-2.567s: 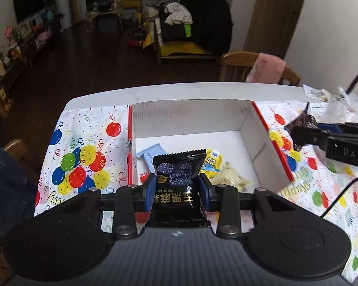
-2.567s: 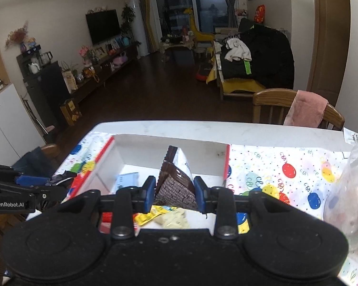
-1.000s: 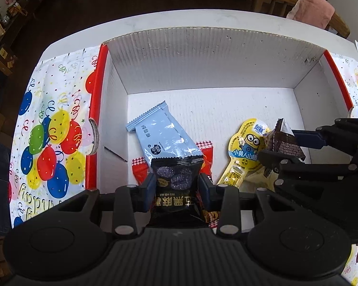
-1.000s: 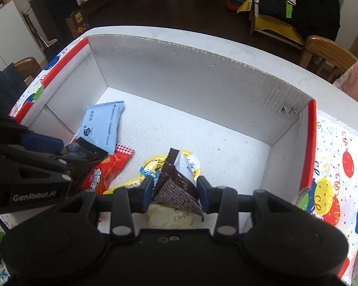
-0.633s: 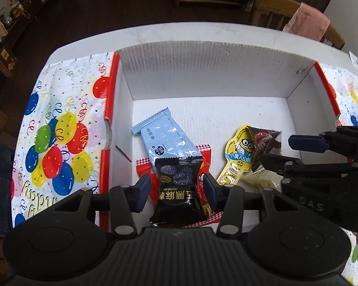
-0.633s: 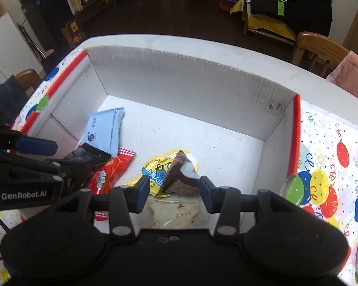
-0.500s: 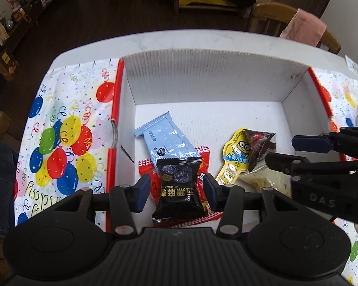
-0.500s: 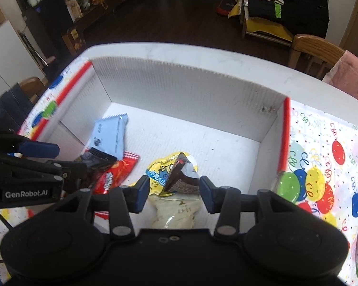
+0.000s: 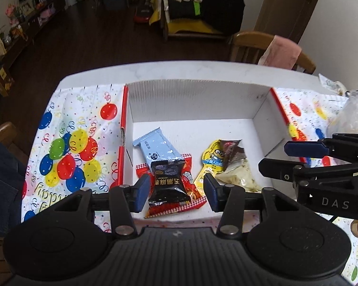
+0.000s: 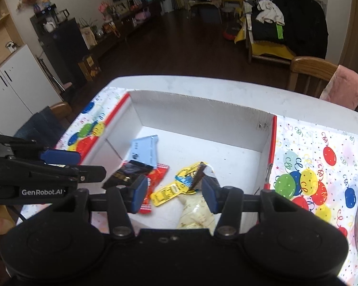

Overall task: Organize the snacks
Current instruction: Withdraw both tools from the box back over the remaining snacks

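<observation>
A white cardboard box with red rims [image 9: 198, 102] [image 10: 198, 119] holds the snacks. In it lie a black packet [image 9: 168, 182] [image 10: 126, 172] on a red packet [image 9: 189, 178] [image 10: 155, 178], a light blue packet [image 9: 155, 146] [image 10: 144, 150], a yellow minion packet [image 9: 211, 160] [image 10: 174, 189], a brown triangular packet [image 9: 232, 151] [image 10: 199, 171] and a pale packet [image 9: 238, 178] [image 10: 198, 211]. My left gripper [image 9: 175, 191] is open above the box's near edge, the black packet lying free between its fingers. My right gripper [image 10: 174, 191] is open and empty over the minion packet.
A balloon-print tablecloth [image 9: 66, 143] [image 10: 322, 166] covers the white table [image 9: 179, 71]. A clear plastic bag [image 9: 353, 116] sits at the right. Wooden chairs [image 9: 257, 45] [image 10: 310, 74] stand behind the table, one with a pink cloth.
Both grippers opened and let go: the black packet now lies on the red one, the brown triangular packet on the minion packet. Both grippers have pulled back and up from the box.
</observation>
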Demonstrator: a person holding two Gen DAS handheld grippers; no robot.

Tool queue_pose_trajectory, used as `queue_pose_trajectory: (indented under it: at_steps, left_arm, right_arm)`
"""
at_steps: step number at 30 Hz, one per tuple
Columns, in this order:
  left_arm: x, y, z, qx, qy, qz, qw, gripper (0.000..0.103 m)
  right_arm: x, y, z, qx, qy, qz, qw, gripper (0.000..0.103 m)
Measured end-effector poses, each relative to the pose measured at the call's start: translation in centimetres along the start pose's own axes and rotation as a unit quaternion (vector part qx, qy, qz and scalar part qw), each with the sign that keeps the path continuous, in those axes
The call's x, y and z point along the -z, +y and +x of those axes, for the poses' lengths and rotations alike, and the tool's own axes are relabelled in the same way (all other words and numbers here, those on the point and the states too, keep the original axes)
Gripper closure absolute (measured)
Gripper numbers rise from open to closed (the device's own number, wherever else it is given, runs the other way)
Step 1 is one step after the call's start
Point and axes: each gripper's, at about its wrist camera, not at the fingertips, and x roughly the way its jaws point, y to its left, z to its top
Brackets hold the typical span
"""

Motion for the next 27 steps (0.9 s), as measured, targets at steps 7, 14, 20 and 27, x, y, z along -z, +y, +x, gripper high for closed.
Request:
queue_pose_trajectory:
  at_steps: [7,14,20,27]
  left_arm:
    - [2.2,0.4,-3.8,-0.003,-0.042,0.016,0.9990,0.047]
    - [4.6,1.4,-6.7,0.009,-0.064,0.015,0.9978,0.045]
    - [7.4,1.5,-8.9,0.014,-0.084,0.034,0.9958,0.040]
    - [11.0,2.9,-10.5,0.018,-0.094,0.023,0.9951,0.033]
  right_arm:
    - [1.4,1.9,-3.2,-0.010,-0.034,-0.003,0.999,0.039]
    - [3.4,3.9,-5.7,-0.019,-0.054,-0.007,0.998,0.029]
    - [5.1,5.6,-7.5,-0.020,-0.071,-0.015,0.997,0.020]
    - [7.8,7.4,-8.7,-0.016,-0.084,-0.017,0.996,0.017]
